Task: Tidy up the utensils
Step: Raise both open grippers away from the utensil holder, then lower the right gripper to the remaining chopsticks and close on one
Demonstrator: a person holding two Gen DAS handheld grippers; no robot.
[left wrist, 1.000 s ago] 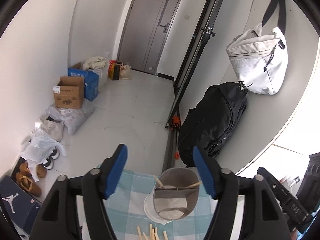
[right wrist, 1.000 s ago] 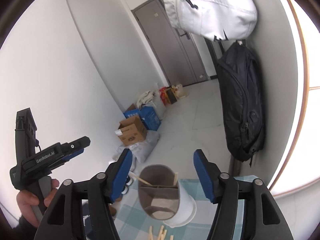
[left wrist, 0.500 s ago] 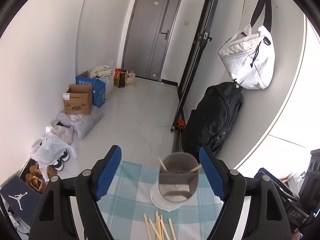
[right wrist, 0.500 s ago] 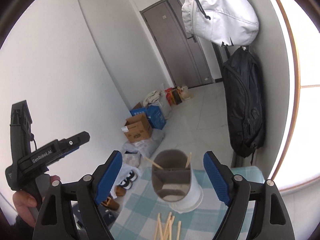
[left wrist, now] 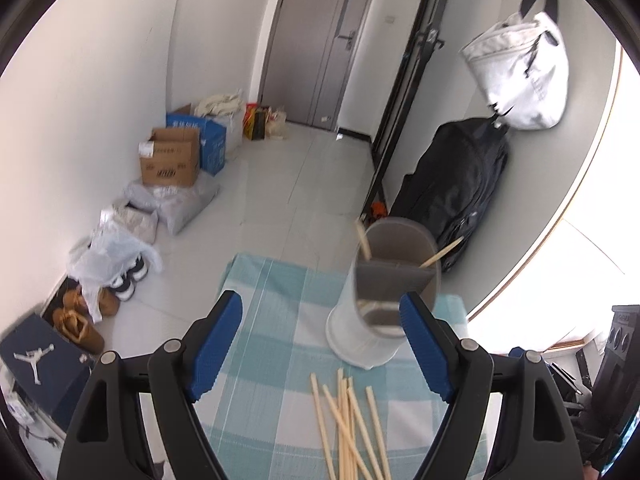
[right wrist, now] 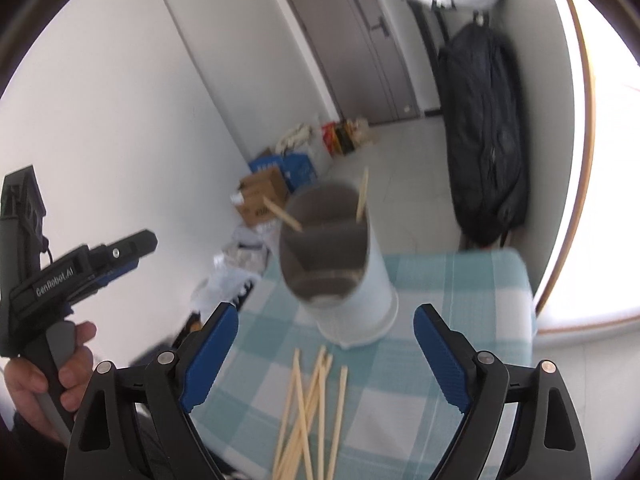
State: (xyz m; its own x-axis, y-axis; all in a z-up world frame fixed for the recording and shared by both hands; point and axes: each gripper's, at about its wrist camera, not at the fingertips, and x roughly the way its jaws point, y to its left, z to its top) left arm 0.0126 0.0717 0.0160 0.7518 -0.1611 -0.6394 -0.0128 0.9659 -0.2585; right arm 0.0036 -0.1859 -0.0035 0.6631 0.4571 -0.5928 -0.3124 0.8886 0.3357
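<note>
Both tools are pulling back from the holder on the table, so the loose chopsticks just before it are coming into view. The left tool and right tool are gaping wide, empty, likely heading for the pile; two sticks are standing in the holder.

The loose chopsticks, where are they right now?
The loose chopsticks lie in a pile on the checked cloth, just in front of the white holder, low between both grippers' fingers in each wrist view.

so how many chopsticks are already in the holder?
2 visible: one chopstick leaning at the holder's left rim, another chopstick poking out right. More could be hidden inside; the rest lie loose on the cloth.
</note>
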